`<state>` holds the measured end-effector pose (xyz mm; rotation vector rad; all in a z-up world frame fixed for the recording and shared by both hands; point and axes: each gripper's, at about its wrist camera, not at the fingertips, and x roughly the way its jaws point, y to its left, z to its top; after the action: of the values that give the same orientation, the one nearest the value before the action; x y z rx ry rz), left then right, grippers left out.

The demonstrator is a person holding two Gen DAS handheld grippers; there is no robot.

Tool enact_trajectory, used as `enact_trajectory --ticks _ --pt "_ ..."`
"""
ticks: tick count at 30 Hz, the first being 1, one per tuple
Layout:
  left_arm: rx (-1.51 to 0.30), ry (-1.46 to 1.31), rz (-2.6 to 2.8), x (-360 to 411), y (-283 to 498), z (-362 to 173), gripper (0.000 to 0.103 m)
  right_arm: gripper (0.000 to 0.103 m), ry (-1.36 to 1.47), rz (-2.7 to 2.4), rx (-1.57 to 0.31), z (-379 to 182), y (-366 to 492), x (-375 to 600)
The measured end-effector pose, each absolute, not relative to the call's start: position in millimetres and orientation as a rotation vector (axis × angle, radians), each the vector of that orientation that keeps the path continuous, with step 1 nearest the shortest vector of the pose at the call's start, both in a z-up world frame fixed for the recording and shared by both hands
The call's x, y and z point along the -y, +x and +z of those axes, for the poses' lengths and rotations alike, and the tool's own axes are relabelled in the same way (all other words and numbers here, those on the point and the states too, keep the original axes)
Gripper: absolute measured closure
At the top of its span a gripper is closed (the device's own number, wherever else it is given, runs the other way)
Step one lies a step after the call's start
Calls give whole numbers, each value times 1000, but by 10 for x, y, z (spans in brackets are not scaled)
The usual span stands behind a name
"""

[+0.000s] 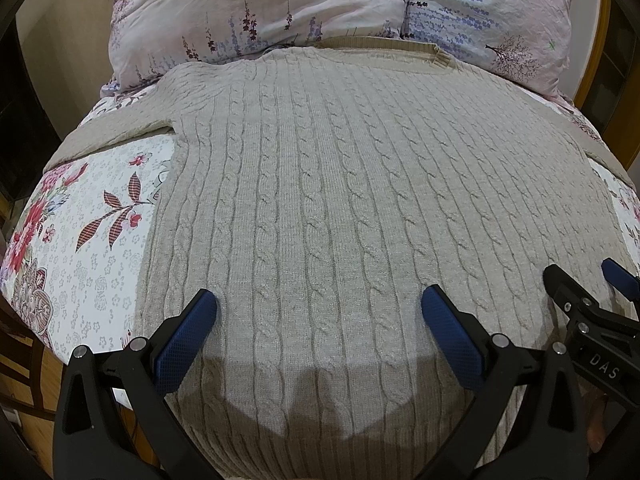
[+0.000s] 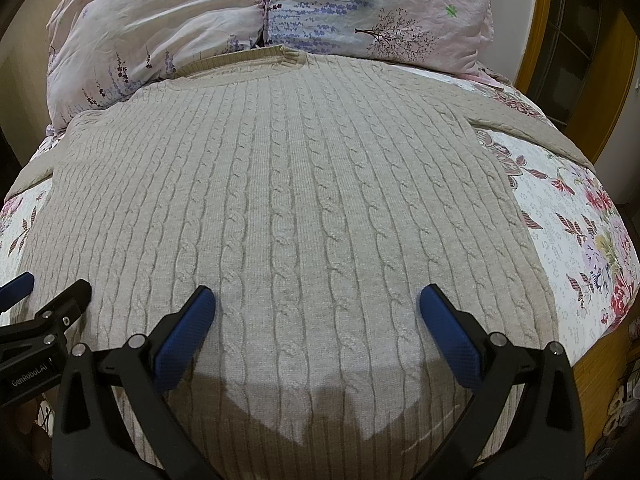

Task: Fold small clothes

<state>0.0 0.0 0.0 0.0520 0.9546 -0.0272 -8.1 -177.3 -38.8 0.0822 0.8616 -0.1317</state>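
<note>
A beige cable-knit sweater [image 1: 320, 184] lies flat on the bed, collar at the far end by the pillows, sleeves spread out to both sides. It also fills the right wrist view [image 2: 288, 200]. My left gripper [image 1: 319, 304] is open and empty, hovering over the sweater's lower part near the hem. My right gripper [image 2: 317, 302] is open and empty too, beside it over the lower right part. The right gripper shows at the right edge of the left wrist view [image 1: 580, 280]. The left gripper shows at the left edge of the right wrist view [image 2: 48, 284].
The bed has a floral sheet [image 1: 100, 240], also seen on the right [image 2: 568, 240]. Two pale flowered pillows [image 1: 280, 12] lie at the head [image 2: 260, 12]. A wooden frame [image 2: 580, 60] stands at the far right. Wooden floor [image 1: 24, 380] lies below the bed's near edge.
</note>
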Motion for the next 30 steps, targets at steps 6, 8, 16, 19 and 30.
enact_trajectory --ticks 6,8,16,19,30 --pt "-964 53 -31 16 -52 0 1 2 78 -125 -869 -390 -71 1772" --pt "-967 55 -32 9 -2 9 1 2 73 -115 -876 -383 -70 1808" --pt "-1001 61 -43 10 44 2 1 2 24 -24 -858 -391 -33 1815" --pt "-1009 64 -46 7 67 7 1 2 0 18 -845 -399 -37 1836" --pt "-1007 85 -68 -73 320 124 1 5 153 27 -782 -125 238 2502"
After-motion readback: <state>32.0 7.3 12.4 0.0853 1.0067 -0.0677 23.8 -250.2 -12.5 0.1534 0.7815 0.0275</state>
